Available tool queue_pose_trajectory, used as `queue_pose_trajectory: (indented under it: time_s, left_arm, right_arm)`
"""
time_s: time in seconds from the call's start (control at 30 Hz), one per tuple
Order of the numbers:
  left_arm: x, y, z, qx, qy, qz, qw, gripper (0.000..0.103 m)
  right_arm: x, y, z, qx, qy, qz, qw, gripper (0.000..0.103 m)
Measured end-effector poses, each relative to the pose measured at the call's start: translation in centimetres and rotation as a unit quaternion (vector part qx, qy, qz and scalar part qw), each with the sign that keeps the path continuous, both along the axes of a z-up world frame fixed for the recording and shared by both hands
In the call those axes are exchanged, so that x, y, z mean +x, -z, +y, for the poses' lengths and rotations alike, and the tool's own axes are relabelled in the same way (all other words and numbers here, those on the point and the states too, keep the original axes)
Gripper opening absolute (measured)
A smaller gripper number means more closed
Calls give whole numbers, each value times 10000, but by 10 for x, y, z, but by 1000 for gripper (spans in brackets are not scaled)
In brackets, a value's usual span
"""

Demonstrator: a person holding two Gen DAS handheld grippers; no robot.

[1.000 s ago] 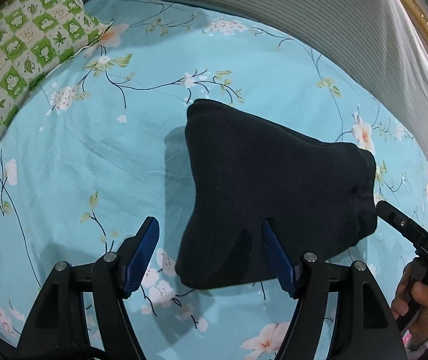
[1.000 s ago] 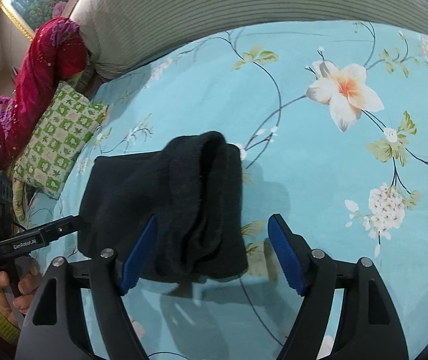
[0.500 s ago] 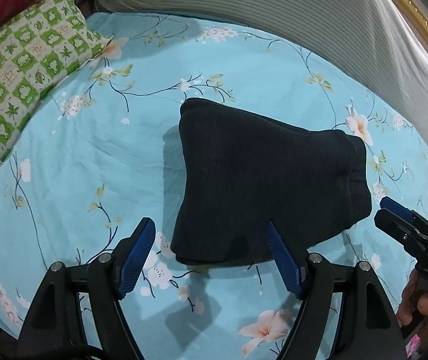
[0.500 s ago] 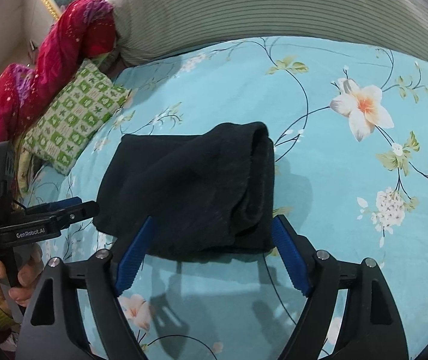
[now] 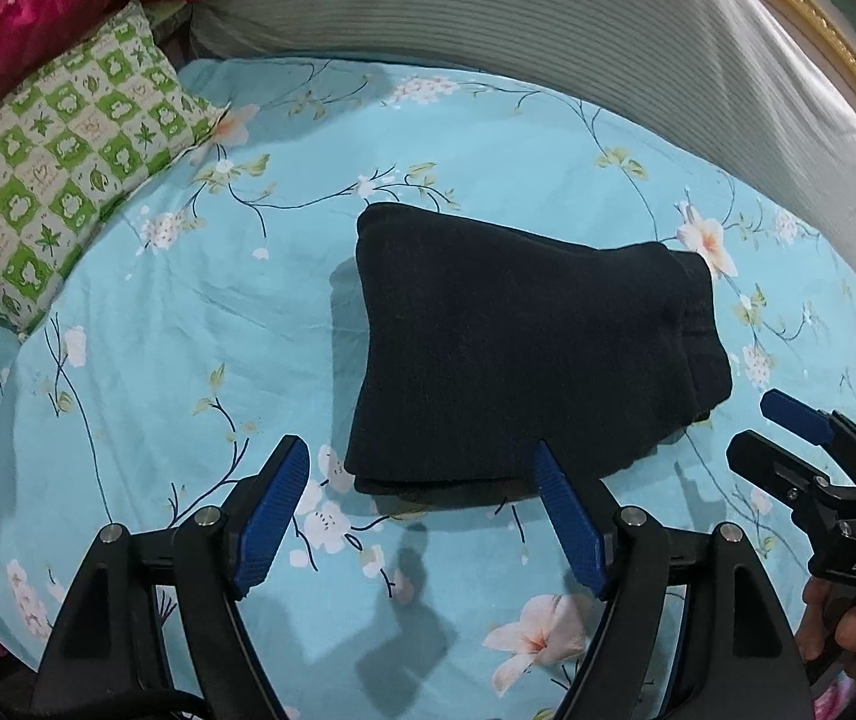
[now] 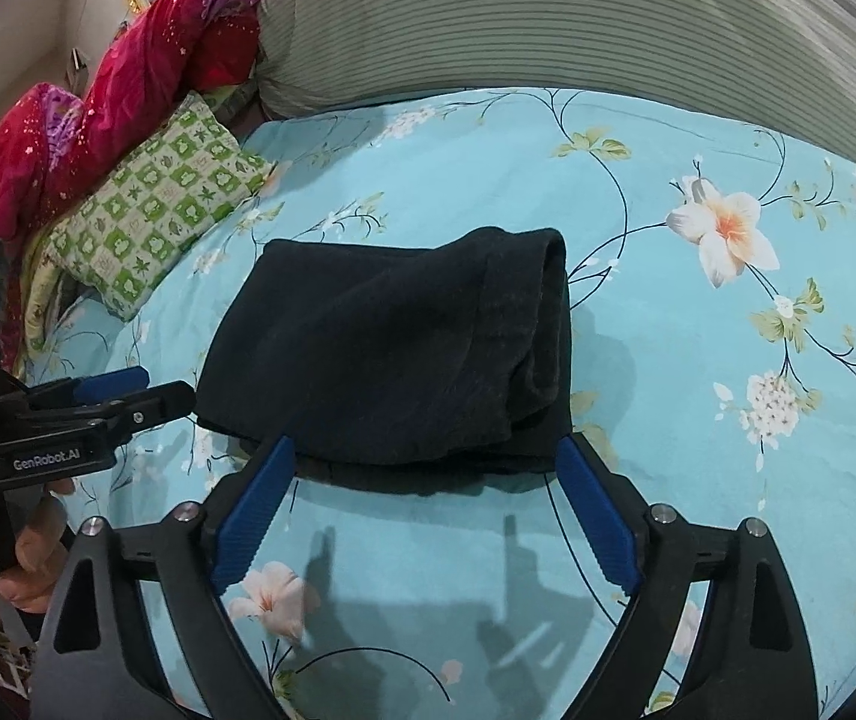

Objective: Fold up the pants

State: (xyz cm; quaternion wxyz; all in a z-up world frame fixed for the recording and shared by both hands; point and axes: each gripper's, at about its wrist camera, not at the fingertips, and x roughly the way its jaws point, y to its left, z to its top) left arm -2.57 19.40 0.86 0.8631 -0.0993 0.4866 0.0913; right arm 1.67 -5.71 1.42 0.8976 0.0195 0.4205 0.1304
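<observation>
From my left wrist camera, my left hand-held gripper [image 5: 419,480] stands wide with nothing between its blue pads [image 5: 272,516]. The folded black pants [image 5: 524,354] lie flat on the bed [image 5: 158,372] just beyond the pads. The right pad's tip overlaps the pants' near edge in the picture; I cannot tell if it touches. Left of the pants is a broad run of bare turquoise floral sheet, reaching a green checked pillow [image 5: 62,180] well apart from them. Beyond the pants, more open sheet runs to a grey striped bolster [image 5: 548,36]. Right of the pants, my right hand-held gripper [image 5: 764,426] hangs near their rolled end, held by my hand [image 5: 836,618].

From my right wrist camera, the right hand-held gripper [image 6: 425,459] is opening, already very wide, and grips nothing. The pants [image 6: 392,348] sit just past its 2 pads, their near edge spanning the gap, pads apart from the cloth as far as I can see. Right of the pants the sheet [image 6: 698,360] is open and smooth. Left of them my left hand-held gripper [image 6: 161,393] points at the pants' corner, close beside it. Farther left lie the checked pillow [image 6: 164,204] and a red quilt [image 6: 98,120], with the striped bolster [image 6: 548,18] beyond.
</observation>
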Motion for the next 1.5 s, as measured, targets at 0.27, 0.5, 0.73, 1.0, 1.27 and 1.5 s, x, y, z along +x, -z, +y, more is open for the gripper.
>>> queue_pose_trajectory:
  time_s: [0.27,0.5,0.73,1.0,1.27,1.5]
  left_arm:
    - [-9,5,-7,145,-8,-14,9999,81]
    - [-15,14,-11,351,-80,-20,9993,81]
    - [-16,21,-10,474,-51,-5,9989,82]
    - [-16,24,-10,606,-58,-94,9981,82]
    - [-14,24,-10,652,-24,-126,9978,83]
    - [-11,25,-9,656,-13,-130,9978,83]
  right_arm:
    - [-8,9,7,-204,-58,-42,9998,90]
    - [-14,18,13,-360,-59,-86,9993,91]
    - [-15,22,14,-448,-52,-150,9989,91]
    - [-14,27,15,-478,-17,-148,9987,91]
    - [-13,26,19,-538,-92,-240,9982,91]
    - [-13,24,21,-566,-139,-308,9978,91]
